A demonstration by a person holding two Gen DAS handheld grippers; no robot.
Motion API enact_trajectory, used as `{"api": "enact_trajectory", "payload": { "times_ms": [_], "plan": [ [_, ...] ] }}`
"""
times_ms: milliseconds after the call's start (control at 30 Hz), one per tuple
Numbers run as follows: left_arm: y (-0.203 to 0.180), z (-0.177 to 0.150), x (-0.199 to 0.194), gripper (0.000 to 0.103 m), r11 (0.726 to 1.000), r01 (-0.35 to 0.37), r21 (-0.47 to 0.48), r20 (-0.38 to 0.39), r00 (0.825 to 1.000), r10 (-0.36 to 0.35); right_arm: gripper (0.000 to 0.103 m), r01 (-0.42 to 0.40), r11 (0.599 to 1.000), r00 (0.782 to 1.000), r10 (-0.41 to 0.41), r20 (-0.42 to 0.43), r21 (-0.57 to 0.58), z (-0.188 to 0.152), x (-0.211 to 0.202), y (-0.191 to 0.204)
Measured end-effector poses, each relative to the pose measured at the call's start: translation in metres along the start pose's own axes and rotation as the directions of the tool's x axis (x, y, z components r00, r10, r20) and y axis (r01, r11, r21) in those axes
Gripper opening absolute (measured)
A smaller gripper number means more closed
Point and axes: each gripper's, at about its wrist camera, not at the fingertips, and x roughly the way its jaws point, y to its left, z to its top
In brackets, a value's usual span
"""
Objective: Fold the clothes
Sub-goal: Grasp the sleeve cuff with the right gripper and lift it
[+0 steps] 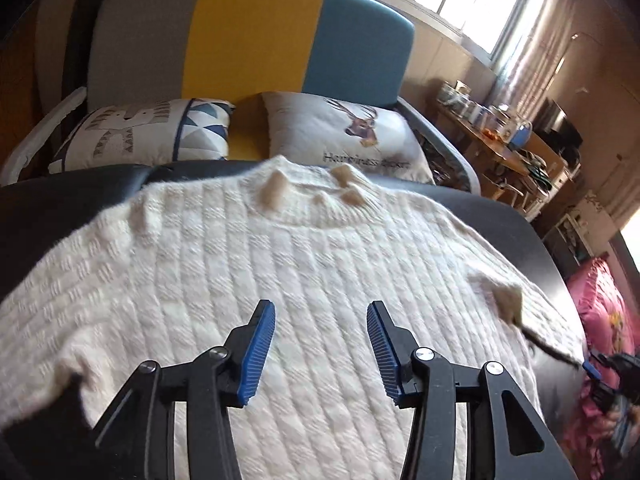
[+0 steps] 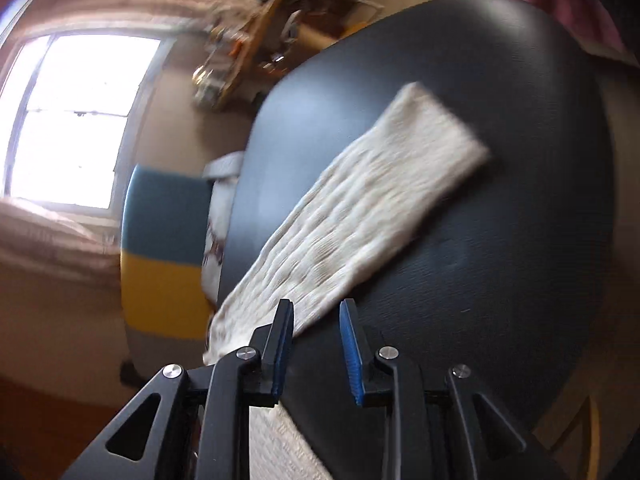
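A: The left gripper (image 1: 321, 350) hangs over the sweater (image 1: 280, 280) with jaws spread wide, holding nothing. The right gripper (image 2: 316, 346) has jaws apart too, empty, just beside the sleeve (image 2: 360, 208).

B: And the garment?

A: Flat on the dark counter (image 2: 520, 240), collar toward the pillows (image 1: 344, 136). I judge folding barely begun; next, the right jaws need to close on that sleeve and carry it across the body.

B: Any difference between the views?

A: The left view shows the torso; only the right shows the sleeve stretched out, though blurred.
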Motion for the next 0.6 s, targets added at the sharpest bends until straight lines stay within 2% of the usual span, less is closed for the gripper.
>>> {"api": "enact_trajectory", "payload": {
  "times_ms": [67,167,333,367,433,467,600],
  "plan": [
    [-0.024,-0.019,0.002,0.050,0.999,0.039,0.015,-0.042,0.998,-0.038,0.025,-0.021,0.995,0.999,0.016,0.046,0.102,0.010,-0.008,-0.024],
    [-0.051,-0.041,0.009,0.050,0.997,0.073,0.024,-0.102,0.992,-0.070,0.025,-0.038,0.981,0.997,0.025,0.072,0.188,0.022,-0.004,-0.043],
    [-0.078,-0.063,0.012,0.050,0.994,0.085,0.062,-0.155,0.985,-0.074,0.022,-0.066,0.973,0.990,0.037,0.135,0.219,0.034,0.020,-0.047],
    [-0.082,-0.066,0.012,0.050,0.993,0.089,0.071,-0.165,0.983,-0.076,0.022,-0.063,0.977,0.988,0.032,0.152,0.202,0.037,0.022,-0.044],
    [-0.087,-0.070,0.012,0.051,0.992,0.084,0.094,-0.179,0.982,-0.066,0.018,0.016,0.997,0.987,-0.028,0.157,0.077,0.042,0.031,-0.026],
    [-0.090,-0.071,0.012,0.051,0.991,0.082,0.104,-0.186,0.981,-0.062,0.011,0.062,0.998,0.985,-0.063,0.160,0.008,0.044,0.035,-0.017],
    [-0.101,-0.073,0.012,0.052,0.988,0.095,0.126,-0.209,0.976,-0.067,0.006,0.087,0.988,0.990,-0.072,0.122,-0.125,0.051,0.053,0.000]
  ]
}}
